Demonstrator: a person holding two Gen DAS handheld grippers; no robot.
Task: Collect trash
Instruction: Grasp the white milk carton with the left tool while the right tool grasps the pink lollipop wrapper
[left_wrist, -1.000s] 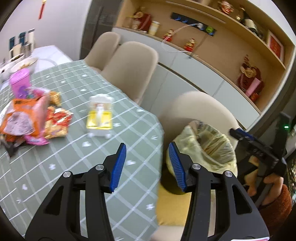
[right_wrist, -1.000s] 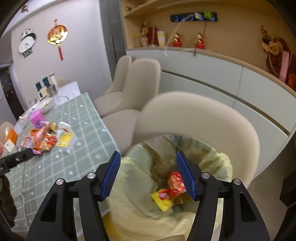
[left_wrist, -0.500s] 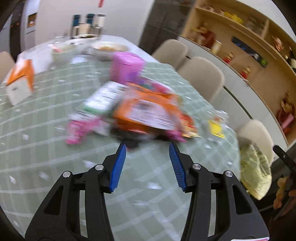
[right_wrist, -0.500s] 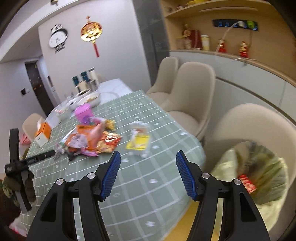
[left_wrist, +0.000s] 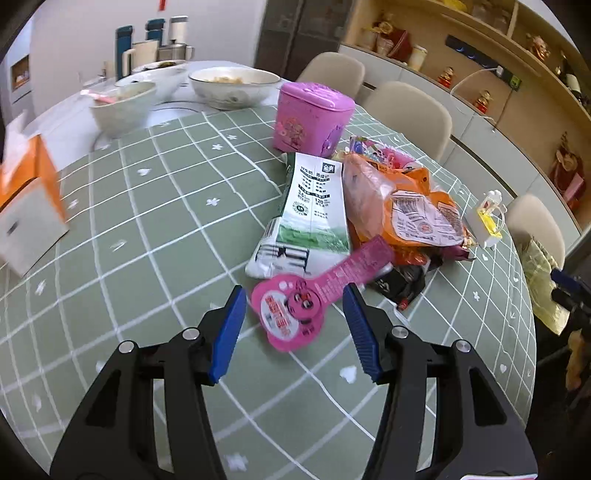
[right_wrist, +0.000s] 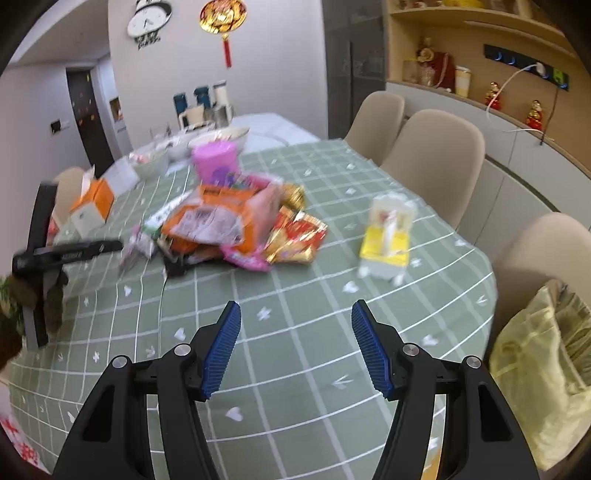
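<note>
Left wrist view: the left tool (left_wrist: 293, 326) hangs with its blue fingers (left_wrist: 229, 332) spread wide on either side of a pink wrapper (left_wrist: 314, 295) lying flat on the green checked surface (left_wrist: 155, 229) — neither pad touches it. Just behind lie a white-green pouch (left_wrist: 310, 218) and an orange bag (left_wrist: 406, 210), with a pink tin (left_wrist: 314, 116) beyond. Right wrist view: the right tool (right_wrist: 295, 345) is open too, empty, above bare cloth — the trash pile (right_wrist: 236, 225) sits well ahead, a yellow-white box (right_wrist: 388, 236) apart to its right, the bag-lined bin (right_wrist: 543, 369) off the surface's right edge.
</note>
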